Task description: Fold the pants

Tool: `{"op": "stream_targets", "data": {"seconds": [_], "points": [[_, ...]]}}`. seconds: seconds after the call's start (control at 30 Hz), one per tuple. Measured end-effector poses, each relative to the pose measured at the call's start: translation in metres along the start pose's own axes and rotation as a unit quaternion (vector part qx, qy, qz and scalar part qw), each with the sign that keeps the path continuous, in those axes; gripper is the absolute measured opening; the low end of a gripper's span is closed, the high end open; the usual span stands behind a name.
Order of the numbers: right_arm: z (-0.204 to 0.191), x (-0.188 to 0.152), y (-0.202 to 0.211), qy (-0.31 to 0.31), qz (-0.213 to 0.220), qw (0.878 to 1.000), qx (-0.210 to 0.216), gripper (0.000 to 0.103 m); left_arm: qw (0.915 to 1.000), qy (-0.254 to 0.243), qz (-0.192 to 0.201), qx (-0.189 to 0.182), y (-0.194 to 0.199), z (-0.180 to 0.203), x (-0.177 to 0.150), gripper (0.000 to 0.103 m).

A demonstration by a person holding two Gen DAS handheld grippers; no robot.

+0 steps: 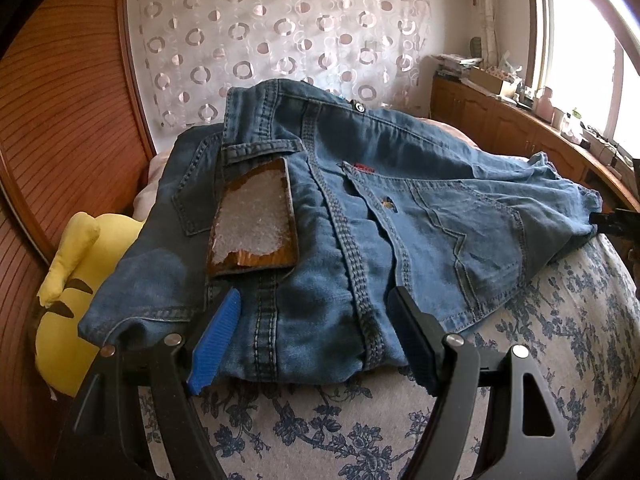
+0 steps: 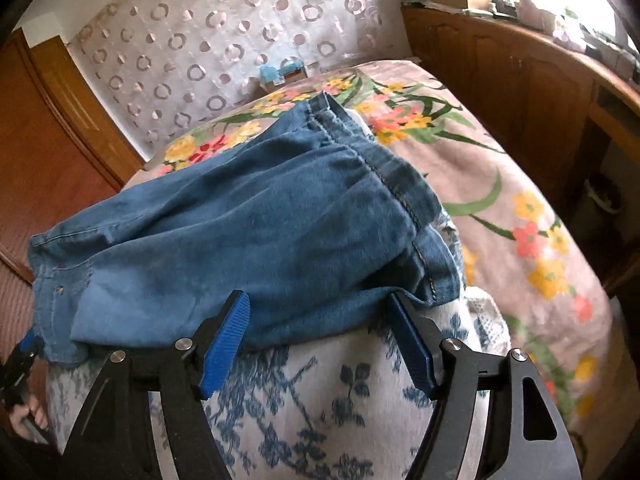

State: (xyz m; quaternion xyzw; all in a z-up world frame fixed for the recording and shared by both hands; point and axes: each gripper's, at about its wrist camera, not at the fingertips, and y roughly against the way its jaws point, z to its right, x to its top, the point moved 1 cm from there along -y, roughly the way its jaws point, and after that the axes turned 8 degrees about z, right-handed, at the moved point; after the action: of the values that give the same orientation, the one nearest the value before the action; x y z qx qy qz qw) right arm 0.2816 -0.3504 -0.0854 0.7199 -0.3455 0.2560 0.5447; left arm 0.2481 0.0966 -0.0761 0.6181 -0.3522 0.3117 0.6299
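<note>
The pants (image 1: 320,216) are blue denim jeans, lying folded and rumpled on a bed with a blue-flowered white cover. The waistband end, with a worn leather patch (image 1: 254,220), back pocket and metal button, faces up. The hemmed leg ends (image 2: 360,168) lie bunched on top.

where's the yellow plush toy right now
In the left wrist view the yellow plush sits at the left edge, beside the wooden panel and partly tucked under the jeans, up-left of the left claw.
</note>
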Motion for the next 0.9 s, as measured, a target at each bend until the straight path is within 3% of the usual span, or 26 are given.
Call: {"op": "stream_targets", "data": {"seconds": [0.2, 0.27, 0.37, 0.67, 0.83, 0.9], "points": [[-0.014, -0.007, -0.009, 0.035, 0.007, 0.998, -0.049, 0.069, 1.0000, 0.006, 0.005, 0.000, 0.006, -0.003, 0.000, 0.077], [-0.020, -0.011, -0.009, 0.058, 0.011, 0.995, -0.074, 0.053, 0.9999, 0.009, 0.009, 0.005, 0.009, -0.006, 0.001, 0.077], [-0.020, -0.018, -0.008, 0.074, 0.015, 0.993, -0.090, 0.037, 0.9996, 0.018, 0.015, 0.013, 0.015, -0.014, 0.003, 0.077], [-0.027, -0.027, -0.003, 0.101, 0.021, 0.992, -0.079, 0.007, 0.9988, 0.028, 0.005, 0.040, 0.009, -0.030, -0.001, 0.076], [-0.018, -0.026, -0.002, 0.097, 0.022, 0.993, -0.066, 0.005, 0.9989, 0.026, -0.016, 0.035, -0.002, -0.028, -0.005, 0.062], [-0.014, -0.026, 0.000, 0.094, 0.024, 0.994, -0.059, 0.004, 0.9990, 0.023, -0.017, 0.034, -0.003, -0.027, -0.005, 0.051]]}}
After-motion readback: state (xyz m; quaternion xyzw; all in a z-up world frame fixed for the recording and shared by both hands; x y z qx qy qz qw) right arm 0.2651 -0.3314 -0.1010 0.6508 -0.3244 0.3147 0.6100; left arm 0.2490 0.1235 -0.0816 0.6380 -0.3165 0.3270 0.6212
